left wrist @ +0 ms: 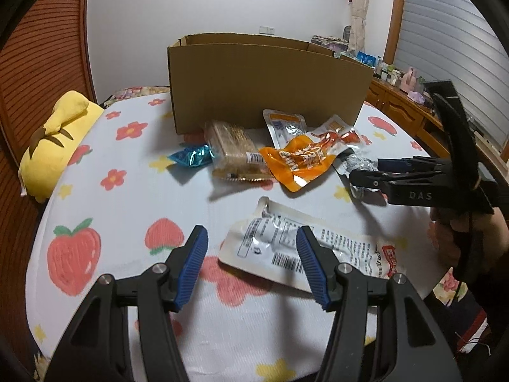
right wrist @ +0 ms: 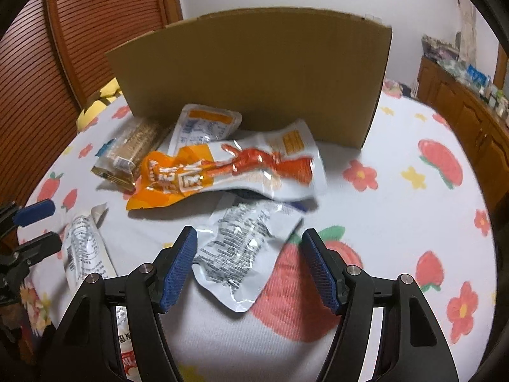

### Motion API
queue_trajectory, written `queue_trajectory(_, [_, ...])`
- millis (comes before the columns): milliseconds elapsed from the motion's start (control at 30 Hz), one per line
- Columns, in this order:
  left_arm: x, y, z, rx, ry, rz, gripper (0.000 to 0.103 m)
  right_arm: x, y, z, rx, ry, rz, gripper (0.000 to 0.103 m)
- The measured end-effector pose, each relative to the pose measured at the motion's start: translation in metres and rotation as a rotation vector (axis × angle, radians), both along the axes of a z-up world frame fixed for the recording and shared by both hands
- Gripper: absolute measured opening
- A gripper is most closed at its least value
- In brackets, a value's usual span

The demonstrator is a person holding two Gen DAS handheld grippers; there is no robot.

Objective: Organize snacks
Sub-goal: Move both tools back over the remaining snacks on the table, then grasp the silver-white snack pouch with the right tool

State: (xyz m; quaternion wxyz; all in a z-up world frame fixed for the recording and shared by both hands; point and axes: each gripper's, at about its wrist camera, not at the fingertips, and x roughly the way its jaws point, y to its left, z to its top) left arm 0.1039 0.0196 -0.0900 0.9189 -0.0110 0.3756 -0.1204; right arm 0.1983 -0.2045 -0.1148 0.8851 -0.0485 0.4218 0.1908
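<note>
White pouch: the long white snack pouch point(left wrist: 305, 248) lies flat on the bed sheet point(left wrist: 133, 191), printed back up; its near end sits under your left hand-held gripper point(left wrist: 251, 264), between the spread tips but untouched.
Silver packet: the crinkled silver packet point(right wrist: 241, 248) lies just ahead of your right hand-held gripper point(right wrist: 248, 264), its lower half between the blue pads, no pad pressing on it.
Left state: jaws apart, holding nothing.
Right state: jaws wide, holding nothing.
Pose: both hand-held grippers tilt down toward the sheet; your hand point(left wrist: 461, 238) wraps the right handle.
Other snacks: orange pouch point(right wrist: 178, 178), cracker pack point(right wrist: 133, 152), blue candy point(left wrist: 191, 156) lie farther off.
Box: cardboard box point(left wrist: 267, 89) stands upright behind them.
Edge: yellow plush toy point(left wrist: 57, 143) at the sheet's left.
</note>
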Motion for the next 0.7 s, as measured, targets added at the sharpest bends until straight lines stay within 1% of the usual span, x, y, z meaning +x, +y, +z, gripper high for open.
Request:
queue_trajectory(233, [-0.012, 0.002, -0.006, -0.026, 0.021, 0.012, 0.059, -0.002, 0.004, 0.0, -0.031, -0.019, 0.011, 0.073])
queue_trajectory(267, [-0.012, 0.002, -0.007, -0.033, 0.025, 0.011, 0.059, -0.002, 0.004, 0.0, -0.032, -0.021, 0.014, 0.072])
queue_trajectory(333, [-0.012, 0.001, -0.009, -0.051, 0.036, 0.008, 0.059, -0.004, 0.003, 0.001, -0.022, -0.021, 0.03, 0.057])
queue_trajectory(367, [-0.011, 0.0, -0.01, -0.053, 0.038, 0.007, 0.059, -0.005, 0.003, 0.002, -0.014, -0.019, 0.04, 0.052])
queue_trajectory(467, [-0.009, -0.003, -0.011, -0.055, 0.043, 0.004, 0.061, -0.007, 0.003, 0.002, -0.013, -0.017, 0.063, 0.05])
queue_trajectory(533, [-0.007, -0.007, -0.012, -0.055, 0.052, 0.003, 0.063, -0.01, 0.001, 0.002, -0.01, -0.017, 0.069, 0.049])
queue_trajectory(600, [-0.006, -0.01, -0.013, -0.058, 0.057, -0.001, 0.07, -0.014, -0.004, 0.004, -0.011, -0.023, 0.071, 0.047])
queue_trajectory(633, [-0.005, -0.011, -0.014, -0.059, 0.057, -0.002, 0.072, -0.017, -0.005, 0.005, -0.012, -0.031, 0.071, 0.038])
queue_trajectory(700, [-0.002, -0.015, -0.014, -0.059, 0.063, -0.002, 0.072, -0.024, -0.011, 0.013, -0.005, -0.049, 0.075, 0.034])
